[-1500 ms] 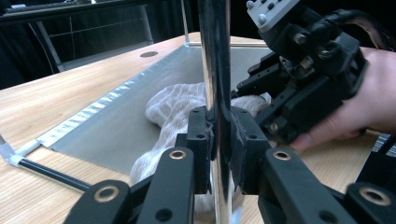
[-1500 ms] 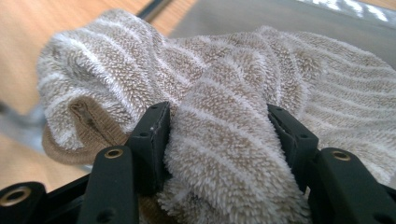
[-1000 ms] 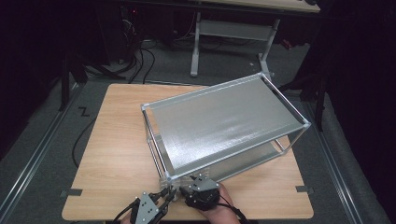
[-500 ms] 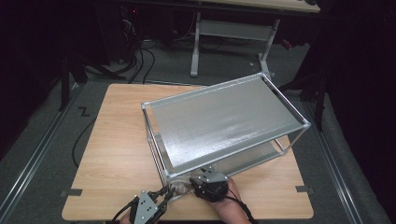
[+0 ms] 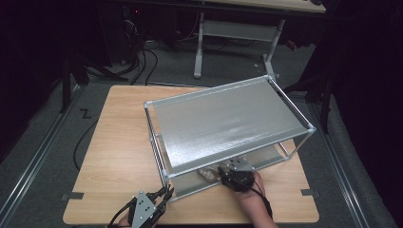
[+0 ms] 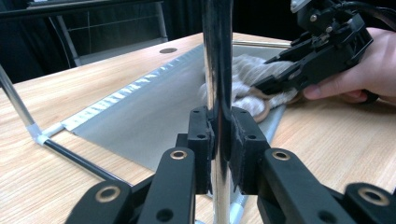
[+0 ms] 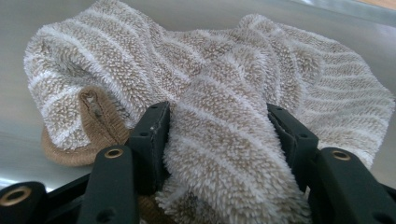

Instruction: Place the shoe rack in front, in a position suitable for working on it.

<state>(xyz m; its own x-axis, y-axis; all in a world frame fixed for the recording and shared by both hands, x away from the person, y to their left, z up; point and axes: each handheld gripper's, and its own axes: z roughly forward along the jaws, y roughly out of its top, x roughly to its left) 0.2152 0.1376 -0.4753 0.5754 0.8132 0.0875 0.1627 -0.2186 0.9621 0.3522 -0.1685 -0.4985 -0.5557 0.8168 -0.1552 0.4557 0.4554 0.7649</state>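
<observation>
With the left claw [image 6: 219,149] clenched on the rack's post [image 6: 217,56] to steady it, the right claw [image 7: 217,140], grasping the striped sock [image 7: 233,93], should probably draw out slowly under the shelf.

Both claws clamped.
Your left claw [image 6: 219,144] is closed tight; your right claw [image 7: 219,135], hand [image 5: 249,197] behind, is pinched half-shut.

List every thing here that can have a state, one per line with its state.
Left gripper: shut on the shelf rack's chrome corner post.
Right gripper: shut on a fold of the striped fuzzy sock.
Striped fuzzy sock: crumpled, lying on the rack's lower shelf.
Shelf rack: upright on the wooden table, top shelf bare.
</observation>
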